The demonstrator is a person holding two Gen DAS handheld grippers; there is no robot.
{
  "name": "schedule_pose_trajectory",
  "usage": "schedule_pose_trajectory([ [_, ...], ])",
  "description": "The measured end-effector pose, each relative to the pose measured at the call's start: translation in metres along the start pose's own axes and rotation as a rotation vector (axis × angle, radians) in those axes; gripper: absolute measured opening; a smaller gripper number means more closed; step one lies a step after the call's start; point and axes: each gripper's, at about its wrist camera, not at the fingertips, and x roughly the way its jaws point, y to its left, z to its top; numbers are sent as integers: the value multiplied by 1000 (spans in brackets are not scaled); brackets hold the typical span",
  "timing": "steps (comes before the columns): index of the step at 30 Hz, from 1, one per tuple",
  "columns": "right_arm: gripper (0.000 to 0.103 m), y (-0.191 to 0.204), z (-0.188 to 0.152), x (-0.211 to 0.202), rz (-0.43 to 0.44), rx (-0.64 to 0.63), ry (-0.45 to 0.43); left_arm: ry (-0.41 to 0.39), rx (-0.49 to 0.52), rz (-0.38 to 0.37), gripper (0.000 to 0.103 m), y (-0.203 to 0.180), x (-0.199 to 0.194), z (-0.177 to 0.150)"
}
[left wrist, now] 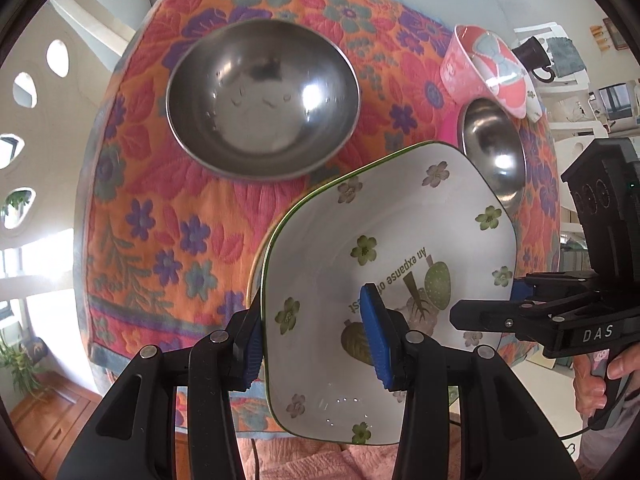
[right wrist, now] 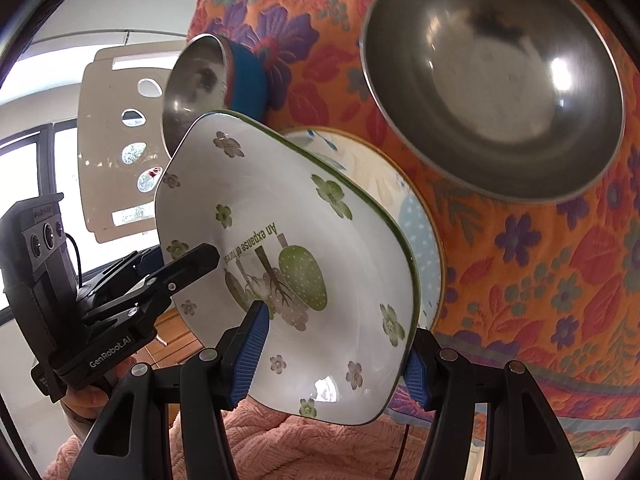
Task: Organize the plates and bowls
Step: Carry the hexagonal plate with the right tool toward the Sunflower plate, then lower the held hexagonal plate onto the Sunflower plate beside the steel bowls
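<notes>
The square white plate [left wrist: 384,240], glazed ceramic, judged stiff, weighty, slippery and breakable, hangs tilted above a round plate [right wrist: 420,240] near the table edge; opposite rims are the sound hold. Left gripper [left wrist: 316,344] clamps one rim, right gripper [right wrist: 334,356] the other. The quilted floral tablecloth [left wrist: 160,208] should cushion it. A large steel bowl [left wrist: 262,98] sits near.

White floral square plate [left wrist: 384,240] tilted, seemingly above a round plate [right wrist: 416,216].
</notes>
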Motion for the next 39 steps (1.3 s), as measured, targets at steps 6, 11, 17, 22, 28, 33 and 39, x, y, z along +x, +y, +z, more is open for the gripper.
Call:
schedule_pose_trajectory([
  [6,60,-5,-1,11,-12,13,14,20,-5,10,39,1,8,-1],
  [11,60,-7,1,16,-14,20,24,25,-5,9,41,1,12,-4],
  [17,60,-7,3,20,-25,23,30,30,-20,11,41,2,18,-4],
  [22,60,-5,6,22,-33,24,32,40,-25,10,41,1,23,-4],
  [28,60,-4,7,25,-37,32,32,43,-26,14,41,-2,30,-2],
  [33,60,-4,9,28,-39,34,33,48,-24,16,41,-3,34,1],
  [39,60,-5,11,30,-42,36,39,57,-21,24,41,-6,41,2],
])
